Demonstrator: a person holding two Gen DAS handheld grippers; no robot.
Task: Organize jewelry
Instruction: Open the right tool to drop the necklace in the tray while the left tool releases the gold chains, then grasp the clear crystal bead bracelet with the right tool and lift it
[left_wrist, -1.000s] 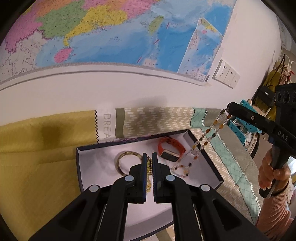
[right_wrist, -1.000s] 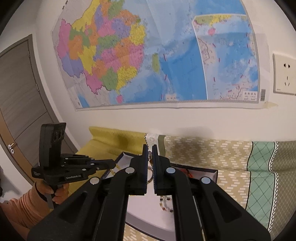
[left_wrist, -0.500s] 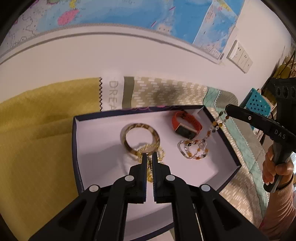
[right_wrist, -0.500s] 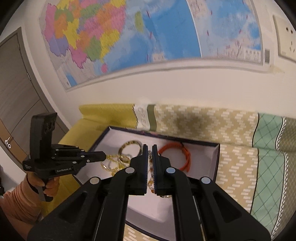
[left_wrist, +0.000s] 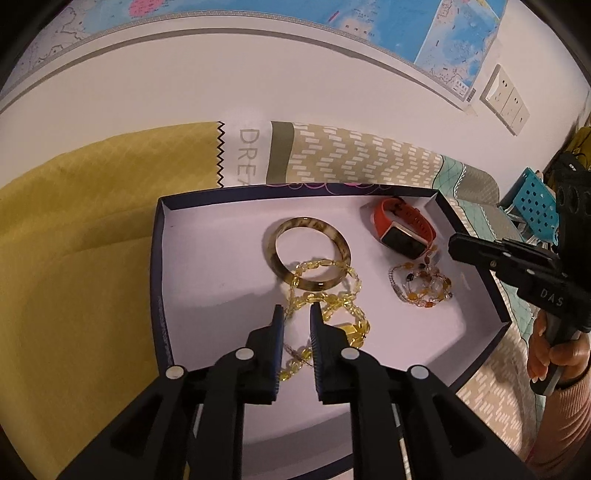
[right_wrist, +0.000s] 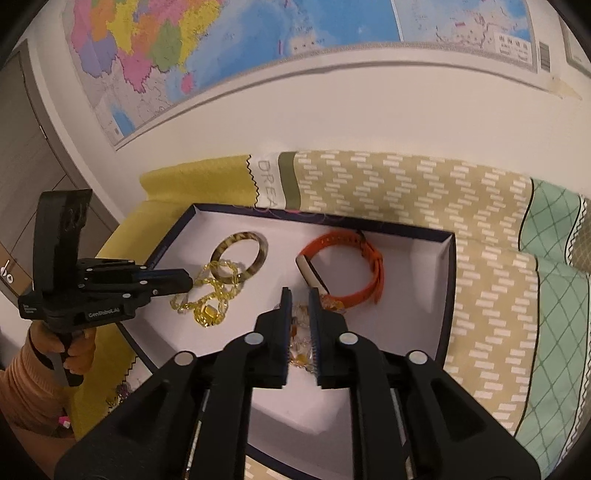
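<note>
Black tool (left_wrist: 295, 314); orange sleeves (right_wrist: 22, 398)

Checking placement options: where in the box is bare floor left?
Bare: the box floor between its left wall and the bangle. Crowded: the yellow bead necklace overlaps the bangle; beaded bracelet and orange watch fill the right.

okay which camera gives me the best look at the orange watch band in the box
The left wrist view: the orange watch band lies unobstructed, with its dark screen facing up. The right wrist view shows the whole strap loop, but the watch face is edge-on and partly behind the right gripper.
</note>
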